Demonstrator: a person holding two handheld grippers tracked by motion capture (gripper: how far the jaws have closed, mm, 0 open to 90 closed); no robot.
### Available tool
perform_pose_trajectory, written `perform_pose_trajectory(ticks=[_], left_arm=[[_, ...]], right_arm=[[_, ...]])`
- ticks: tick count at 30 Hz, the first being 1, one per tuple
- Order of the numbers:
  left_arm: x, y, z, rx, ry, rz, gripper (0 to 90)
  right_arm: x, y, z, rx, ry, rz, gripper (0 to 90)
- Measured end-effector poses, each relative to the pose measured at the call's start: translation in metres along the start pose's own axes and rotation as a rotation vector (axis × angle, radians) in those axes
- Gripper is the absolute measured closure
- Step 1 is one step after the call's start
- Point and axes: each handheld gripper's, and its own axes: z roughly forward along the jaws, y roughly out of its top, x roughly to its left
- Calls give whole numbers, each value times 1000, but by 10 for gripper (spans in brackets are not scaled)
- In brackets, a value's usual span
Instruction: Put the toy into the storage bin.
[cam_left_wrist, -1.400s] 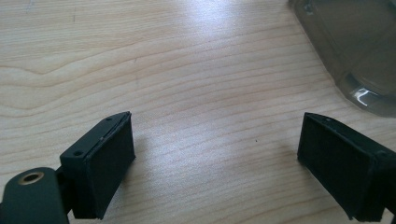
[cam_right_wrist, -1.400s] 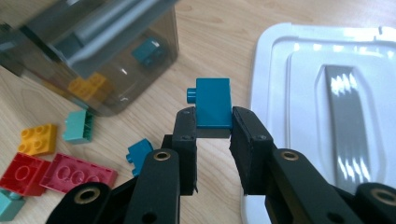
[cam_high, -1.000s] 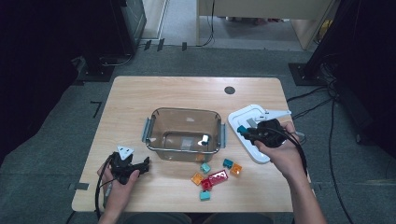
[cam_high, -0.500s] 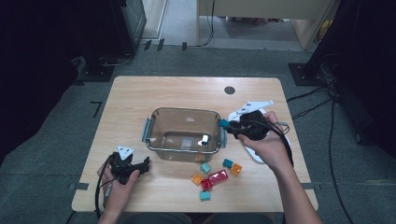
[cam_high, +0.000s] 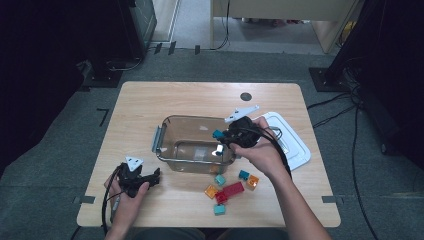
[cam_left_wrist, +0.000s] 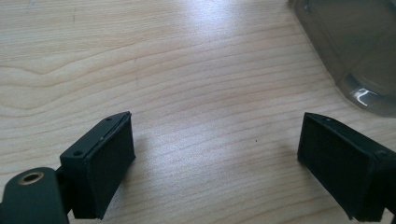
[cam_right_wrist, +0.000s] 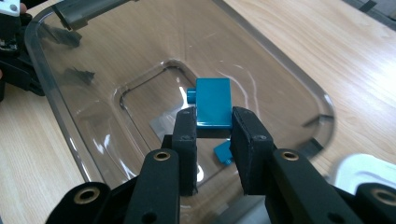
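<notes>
A small teal plastic building block is pinched between the jaws of the right gripper and held above the inside of the clear smoky plastic container, so the step in hand is judged to be the dropping of the block into it; release over the container's floor is called for next. The block is seen as flat-faced and glossy, with a stud on one side. The left gripper is spread wide over the wooden table, just beside the container, with nothing between its jaws.
</notes>
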Motion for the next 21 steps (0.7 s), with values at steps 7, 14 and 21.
perform_pose_trajectory(ticks=[7, 14, 21], left_arm=[[0, 0, 0, 0, 1, 2, 106], [0, 0, 0, -1, 0, -2, 106], [0, 0, 0, -1, 1, -2, 106]], right_arm=[[5, 8, 20, 39, 29, -7, 732], [8, 14, 44, 106, 45, -9, 733], [4, 14, 55, 162, 71, 5, 730]])
